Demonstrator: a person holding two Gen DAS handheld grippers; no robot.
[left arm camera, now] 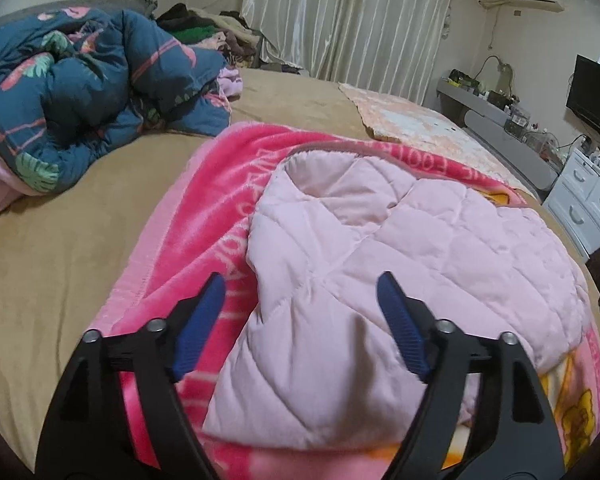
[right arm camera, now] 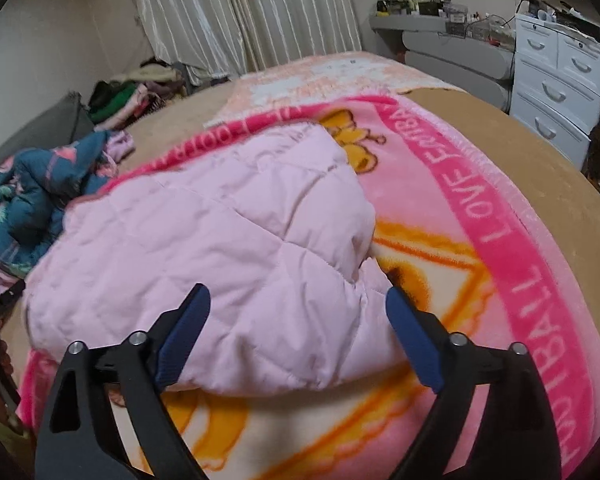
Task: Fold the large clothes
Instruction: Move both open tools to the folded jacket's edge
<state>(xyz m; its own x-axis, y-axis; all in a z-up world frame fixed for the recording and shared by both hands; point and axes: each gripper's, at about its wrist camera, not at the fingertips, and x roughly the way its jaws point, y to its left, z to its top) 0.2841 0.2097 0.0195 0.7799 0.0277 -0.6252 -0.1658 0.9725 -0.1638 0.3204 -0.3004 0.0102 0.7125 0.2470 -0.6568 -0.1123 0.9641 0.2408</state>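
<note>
Left wrist view: the left gripper (left arm camera: 300, 292) hung with its blue fingers (left arm camera: 198, 328) spread wide and holding nothing, poised over the near part of a pale pink quilted garment (left arm camera: 400, 248). The garment lay bunched on a bright pink fleece blanket (left arm camera: 216, 200) spread over a tan-covered bed (left arm camera: 60, 220). A crumpled dark teal floral duvet (left arm camera: 80, 92) sat well apart near the head of the bed, and a peach-patterned throw (left arm camera: 412, 120) lay beyond the blanket.

Right wrist view: the right gripper (right arm camera: 298, 300) was likewise spread and empty above the garment's (right arm camera: 204, 240) near right edge, where the puffy fabric rolled down onto the blanket's (right arm camera: 500, 220) bear print and lettered border. White drawers (right arm camera: 556, 76) stood past the bed's (right arm camera: 540, 152) far corner.

The likely trouble from here lay in the layering. The garment rested directly on soft fleece, so a pinch taken too deep could catch the blanket as well and drag both. The thick, slippery-looking quilting might also slide out of a shallow grip, and with the fabric already heaped, uneven pulls by the two tools could leave a lopsided fold.
</note>
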